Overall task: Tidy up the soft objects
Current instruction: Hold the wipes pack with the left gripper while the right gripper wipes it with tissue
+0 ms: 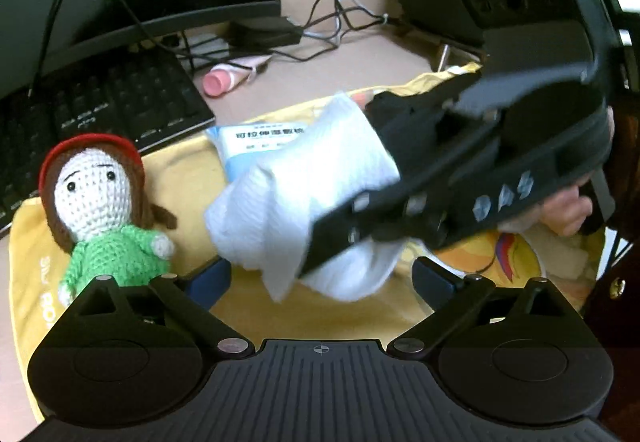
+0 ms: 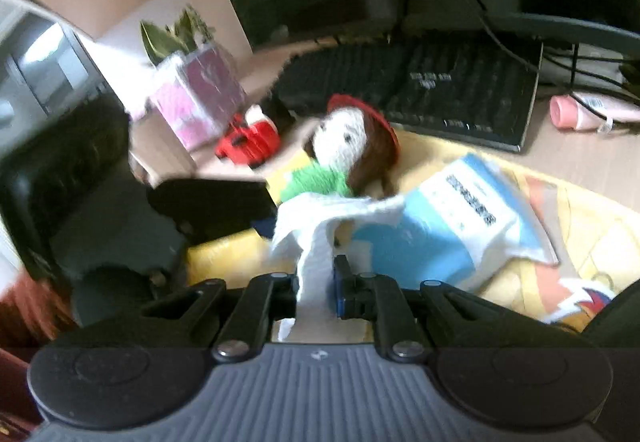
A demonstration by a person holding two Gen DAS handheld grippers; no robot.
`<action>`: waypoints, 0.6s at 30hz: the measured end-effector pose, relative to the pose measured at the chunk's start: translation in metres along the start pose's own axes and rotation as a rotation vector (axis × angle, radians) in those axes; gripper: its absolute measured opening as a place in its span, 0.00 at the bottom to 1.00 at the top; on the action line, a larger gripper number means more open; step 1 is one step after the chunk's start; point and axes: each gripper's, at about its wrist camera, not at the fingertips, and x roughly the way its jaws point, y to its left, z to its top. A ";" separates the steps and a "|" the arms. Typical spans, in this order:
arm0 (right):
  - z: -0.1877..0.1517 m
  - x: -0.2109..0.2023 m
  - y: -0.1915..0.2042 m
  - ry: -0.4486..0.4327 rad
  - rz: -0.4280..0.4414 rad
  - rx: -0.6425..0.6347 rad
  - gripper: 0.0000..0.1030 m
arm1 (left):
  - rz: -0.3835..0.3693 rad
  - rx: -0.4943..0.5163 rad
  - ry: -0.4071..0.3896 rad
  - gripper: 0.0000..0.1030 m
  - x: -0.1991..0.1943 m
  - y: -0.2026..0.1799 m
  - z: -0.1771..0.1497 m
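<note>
A white knitted cloth [image 1: 304, 194] hangs bunched over a yellow bag [image 1: 188, 174]. My right gripper [image 2: 318, 282] is shut on a fold of this cloth [image 2: 320, 238]; in the left wrist view the right gripper [image 1: 360, 198] reaches in from the right, held by a hand [image 1: 568, 210]. My left gripper [image 1: 322, 278] is open just below the cloth, with nothing between its fingers. A crocheted doll [image 1: 100, 202] with a red hat and green top lies to the left on the bag. The right wrist view shows the doll [image 2: 344, 146] beyond the cloth.
A blue and white packet [image 2: 440, 226] lies under the cloth. A black keyboard [image 1: 120, 102], monitors, cables and a pink tube [image 1: 220, 80] sit behind. A red toy [image 2: 248, 142] and a pink box [image 2: 200, 94] with a plant stand at the left.
</note>
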 end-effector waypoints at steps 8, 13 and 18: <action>-0.006 -0.065 -0.025 -0.140 -0.062 0.057 0.13 | 0.047 0.002 -0.014 0.97 0.001 0.000 0.020; -0.007 -0.100 -0.056 -0.322 -0.189 0.090 0.13 | 0.100 -0.112 0.033 0.98 0.023 0.014 0.061; -0.012 -0.105 -0.086 -0.361 -0.212 0.179 0.13 | 0.097 -0.259 0.073 0.98 0.052 0.033 0.094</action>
